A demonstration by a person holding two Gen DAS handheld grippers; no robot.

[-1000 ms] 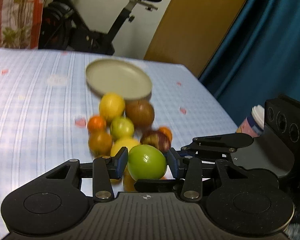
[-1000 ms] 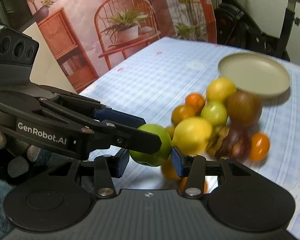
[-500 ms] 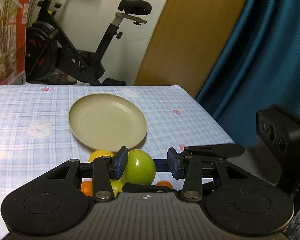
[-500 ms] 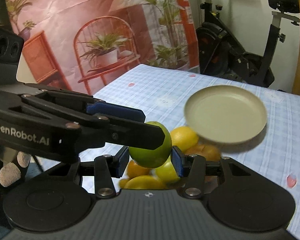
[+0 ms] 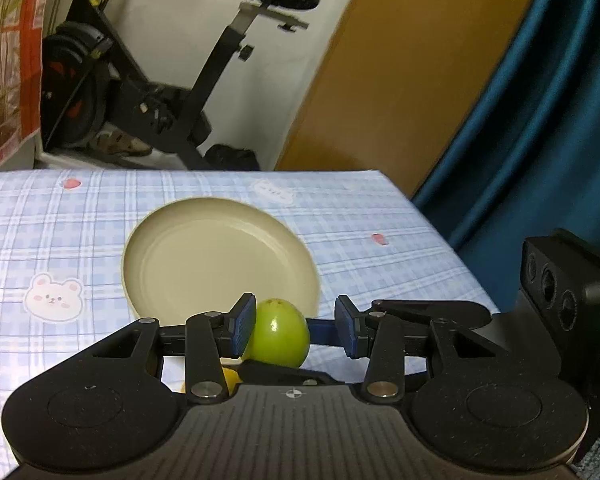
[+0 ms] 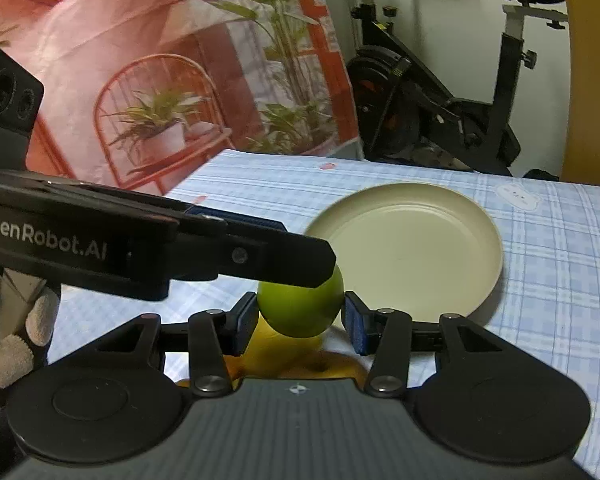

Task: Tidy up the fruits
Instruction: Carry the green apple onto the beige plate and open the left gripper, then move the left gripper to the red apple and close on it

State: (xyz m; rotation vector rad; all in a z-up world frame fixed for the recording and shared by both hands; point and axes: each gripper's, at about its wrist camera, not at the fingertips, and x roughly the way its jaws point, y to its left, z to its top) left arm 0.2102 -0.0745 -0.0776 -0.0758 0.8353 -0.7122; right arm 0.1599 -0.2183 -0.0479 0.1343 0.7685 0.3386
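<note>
A green apple (image 5: 278, 332) is held up in the air between both grippers, in front of a beige plate (image 5: 220, 252). In the left wrist view my left gripper (image 5: 296, 330) has its left pad against the apple and a gap at its right pad. In the right wrist view my right gripper (image 6: 300, 318) has both blue pads against the apple (image 6: 300, 308), and the left gripper's finger (image 6: 236, 256) lies across the apple's top. The plate (image 6: 412, 252) lies empty on the checked cloth. Yellow fruit (image 6: 284, 354) shows just below the apple.
The table carries a blue checked cloth (image 5: 60, 240) with small bear and strawberry prints. An exercise bike (image 5: 148, 92) stands behind the far edge, a wooden door and a blue curtain (image 5: 540, 120) at the right. A plant-print backdrop (image 6: 180, 80) hangs at the left.
Both grippers have risen with the green apple and moved toward the plate. The fruit pile has dropped almost out of view below the fingers.
</note>
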